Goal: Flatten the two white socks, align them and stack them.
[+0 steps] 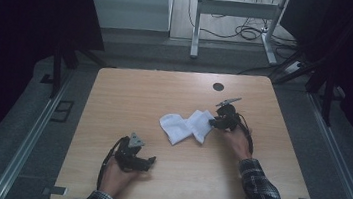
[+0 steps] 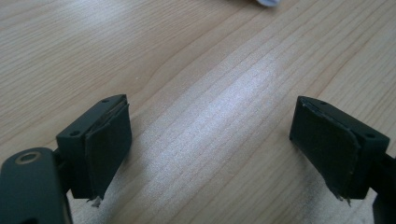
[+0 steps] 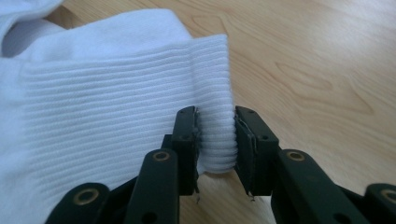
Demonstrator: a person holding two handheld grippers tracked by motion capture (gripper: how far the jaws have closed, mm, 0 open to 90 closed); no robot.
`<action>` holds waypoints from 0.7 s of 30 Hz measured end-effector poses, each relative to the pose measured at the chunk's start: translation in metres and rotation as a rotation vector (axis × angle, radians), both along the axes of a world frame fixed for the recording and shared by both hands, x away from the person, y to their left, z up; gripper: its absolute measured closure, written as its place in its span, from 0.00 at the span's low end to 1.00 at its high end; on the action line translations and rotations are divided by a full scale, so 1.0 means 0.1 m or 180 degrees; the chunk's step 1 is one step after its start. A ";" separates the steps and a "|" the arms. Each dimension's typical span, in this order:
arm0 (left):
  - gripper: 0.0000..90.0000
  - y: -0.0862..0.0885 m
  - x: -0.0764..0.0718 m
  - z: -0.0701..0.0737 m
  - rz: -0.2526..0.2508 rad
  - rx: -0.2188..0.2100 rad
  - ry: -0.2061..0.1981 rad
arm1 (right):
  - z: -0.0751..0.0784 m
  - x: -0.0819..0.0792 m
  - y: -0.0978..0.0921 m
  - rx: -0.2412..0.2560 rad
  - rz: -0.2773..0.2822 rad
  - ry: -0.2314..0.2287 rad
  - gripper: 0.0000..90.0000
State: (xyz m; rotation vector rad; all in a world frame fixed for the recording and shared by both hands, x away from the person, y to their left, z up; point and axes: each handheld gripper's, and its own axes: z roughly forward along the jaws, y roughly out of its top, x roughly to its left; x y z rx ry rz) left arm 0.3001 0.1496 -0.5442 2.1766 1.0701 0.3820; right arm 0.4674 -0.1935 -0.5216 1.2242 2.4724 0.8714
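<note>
A white sock lies crumpled near the middle of the wooden table. My right gripper is shut on the sock's ribbed cuff at its right end; the cuff edge is pinched between the two black jaws, right gripper. My left gripper rests low over the table near the front left, well apart from the sock, left gripper. Its jaws stand wide open with bare wood between them. A scrap of the white sock peeks in at the top edge of the left gripper view.
A round dark hole sits in the tabletop near the far edge. Beyond the table stand a metal frame and cables on the floor. Rails run along both sides of the table.
</note>
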 end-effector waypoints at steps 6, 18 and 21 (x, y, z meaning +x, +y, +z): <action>0.14 -0.01 0.00 0.00 0.0015 -0.0004 0.0000 | 0.03 -0.07 -0.18 0.0122 -0.0129 0.0112 0.86; 0.14 -0.01 0.00 0.00 0.0011 0.0011 -0.0007 | 0.50 -0.20 -0.29 0.0414 -0.0080 0.0066 0.88; 0.14 -0.01 0.00 0.00 0.0007 0.0012 -0.0008 | 0.76 -0.24 -0.24 0.0534 0.0009 0.0024 0.89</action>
